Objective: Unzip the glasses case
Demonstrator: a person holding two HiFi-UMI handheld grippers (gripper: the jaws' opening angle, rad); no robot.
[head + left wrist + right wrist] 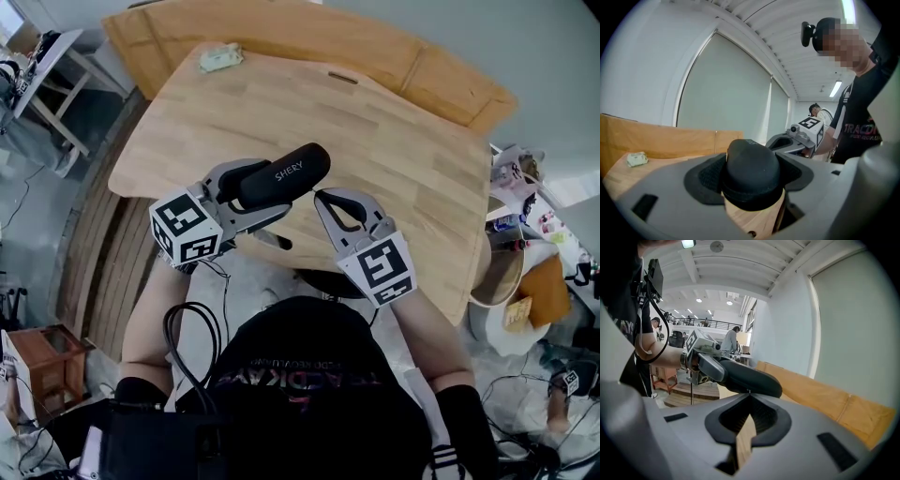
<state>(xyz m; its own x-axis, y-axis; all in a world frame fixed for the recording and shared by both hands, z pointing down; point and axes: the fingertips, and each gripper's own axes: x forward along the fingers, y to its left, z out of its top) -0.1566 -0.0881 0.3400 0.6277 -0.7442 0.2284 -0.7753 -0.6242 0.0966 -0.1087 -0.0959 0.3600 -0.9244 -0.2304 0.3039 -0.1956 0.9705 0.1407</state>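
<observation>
I see a light wood bench (394,131) with crumpled paper (220,58) at its far left and a cluttered floor around it. L tongs (255,195) clamp the black glasses case (281,176) above the bench. R tongs (322,194) are closed, tips at its near edge. Only the R gripper view shows a balcony railing (701,324).

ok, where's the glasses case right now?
Head view, centre-left: the glasses case is gripped in the left tongs, over the near edge of the wooden table, with the shut right tongs close by its right-hand end.
</observation>
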